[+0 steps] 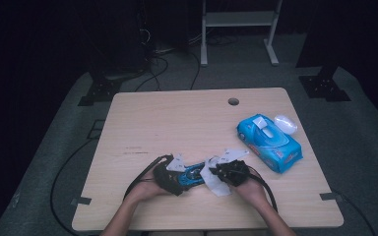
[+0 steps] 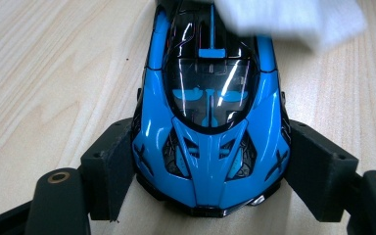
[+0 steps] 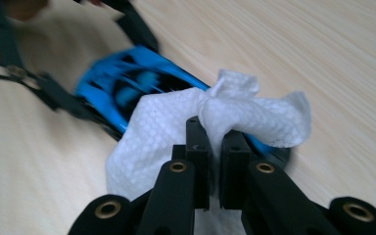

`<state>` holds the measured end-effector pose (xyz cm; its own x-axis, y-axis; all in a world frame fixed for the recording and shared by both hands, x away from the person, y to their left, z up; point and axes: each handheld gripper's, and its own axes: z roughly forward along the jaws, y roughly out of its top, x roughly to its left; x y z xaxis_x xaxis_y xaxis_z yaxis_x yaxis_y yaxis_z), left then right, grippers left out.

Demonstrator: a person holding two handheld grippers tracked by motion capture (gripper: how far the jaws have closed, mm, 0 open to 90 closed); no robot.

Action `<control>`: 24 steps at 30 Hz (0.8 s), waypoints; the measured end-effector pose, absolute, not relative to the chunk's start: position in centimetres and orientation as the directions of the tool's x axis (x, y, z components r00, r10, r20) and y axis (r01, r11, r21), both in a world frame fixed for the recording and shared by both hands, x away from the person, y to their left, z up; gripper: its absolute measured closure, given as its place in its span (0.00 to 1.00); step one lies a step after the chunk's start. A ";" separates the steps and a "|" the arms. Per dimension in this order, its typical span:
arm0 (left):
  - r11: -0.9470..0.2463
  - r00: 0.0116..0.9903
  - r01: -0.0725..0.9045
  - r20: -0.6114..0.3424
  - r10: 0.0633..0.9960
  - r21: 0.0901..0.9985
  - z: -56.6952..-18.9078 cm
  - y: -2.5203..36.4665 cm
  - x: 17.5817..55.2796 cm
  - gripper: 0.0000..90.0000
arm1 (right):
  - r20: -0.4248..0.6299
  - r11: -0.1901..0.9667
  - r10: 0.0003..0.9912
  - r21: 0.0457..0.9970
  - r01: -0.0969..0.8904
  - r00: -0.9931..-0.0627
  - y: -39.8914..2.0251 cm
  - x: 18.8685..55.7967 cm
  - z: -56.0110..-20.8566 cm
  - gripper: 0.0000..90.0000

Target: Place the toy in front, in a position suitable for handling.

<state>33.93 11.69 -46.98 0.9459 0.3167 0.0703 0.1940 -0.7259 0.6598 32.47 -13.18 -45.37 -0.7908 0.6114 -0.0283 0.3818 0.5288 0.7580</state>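
A blue and black toy car point(image 2: 210, 127) rests on the wooden table point(image 1: 177, 123). My left gripper point(image 2: 210, 176) is shut on its nose, one pad against each side. In the high view the toy car point(image 1: 192, 174) lies between both hands near the front edge, with the left gripper point(image 1: 177, 173) at its left end. My right gripper point(image 3: 214, 147) is shut on a bunched white wet wipe point(image 3: 235, 117) that lies over the rear of the toy car point(image 3: 127, 88). From above, the right gripper point(image 1: 215, 173) holds the wet wipe point(image 1: 216, 184) against the car's right end.
A blue pack of wet wipes point(image 1: 268, 142) lies at the right of the table with its white lid point(image 1: 285, 123) flipped open. A round cable hole point(image 1: 233, 102) sits near the far edge. A white frame point(image 1: 238, 29) stands on the floor beyond.
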 end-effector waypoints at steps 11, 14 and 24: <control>-0.726 0.944 0.194 0.074 0.320 0.660 -47.0 11.6 33.9 0.28 | -0.031 0.536 0.589 0.762 0.362 -0.807 -12.3 32.2 -45.2 0.94; -0.724 0.947 0.194 0.068 0.315 0.662 -47.0 11.7 34.0 0.28 | -0.018 0.525 0.598 0.764 0.375 -0.801 -13.1 32.5 -45.3 0.86; -0.726 0.947 0.193 0.069 0.314 0.661 -47.0 11.7 34.0 0.28 | -0.101 0.537 0.583 0.792 0.290 -0.806 -14.3 32.1 -43.2 0.61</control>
